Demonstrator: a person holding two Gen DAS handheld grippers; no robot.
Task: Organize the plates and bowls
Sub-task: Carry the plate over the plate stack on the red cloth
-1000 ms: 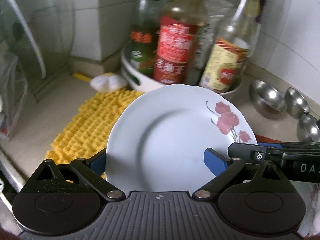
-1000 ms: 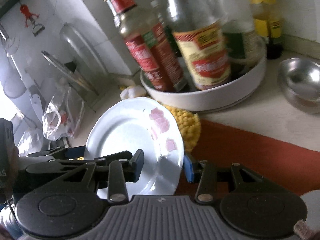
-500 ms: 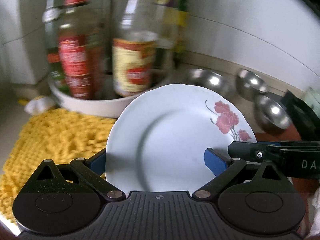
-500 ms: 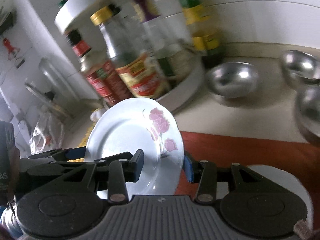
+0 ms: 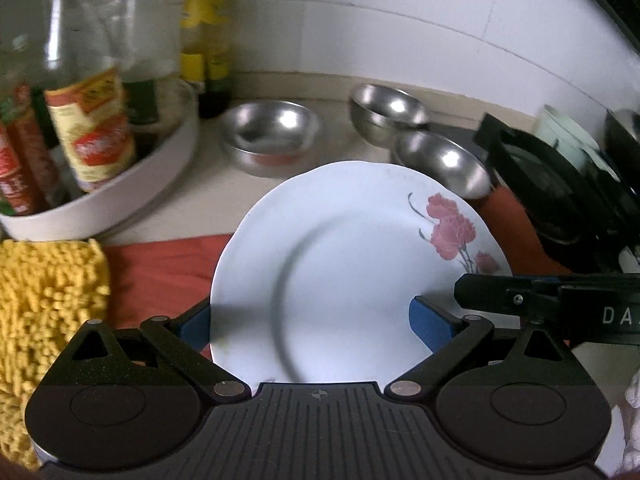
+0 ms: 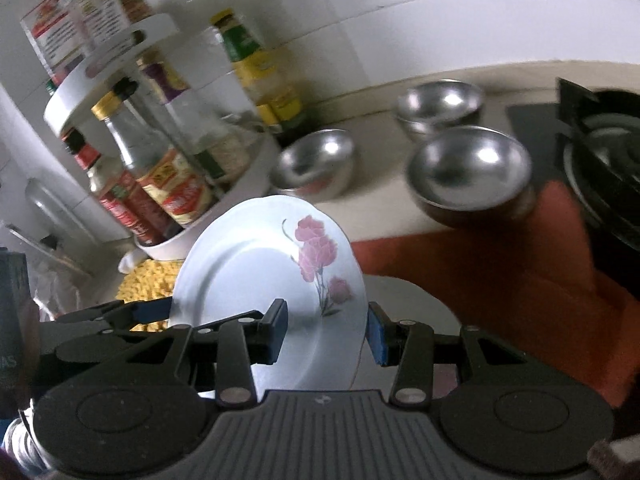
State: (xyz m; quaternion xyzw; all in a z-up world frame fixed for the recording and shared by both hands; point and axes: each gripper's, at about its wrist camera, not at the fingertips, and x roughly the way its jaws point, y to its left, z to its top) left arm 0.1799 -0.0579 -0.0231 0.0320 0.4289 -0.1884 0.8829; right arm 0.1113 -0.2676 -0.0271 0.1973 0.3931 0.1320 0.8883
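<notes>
The flowered plate [image 5: 344, 264] is held above the red cloth [image 5: 160, 264], clamped by the left gripper [image 5: 310, 320] and right gripper [image 6: 326, 328]; three steel bowls [image 5: 272, 136] at the far side remain unsorted.

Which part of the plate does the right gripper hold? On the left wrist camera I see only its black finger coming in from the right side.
Observer: The right gripper has the rim of the plate between its two blue pads, just below the pink flowers.
Operator: Thank you. Is there anything above the bottles in the white tray? My picture cuts off there.
Observer: Yes, a second white shelf sits above the bottles, and it carries boxes.
</notes>
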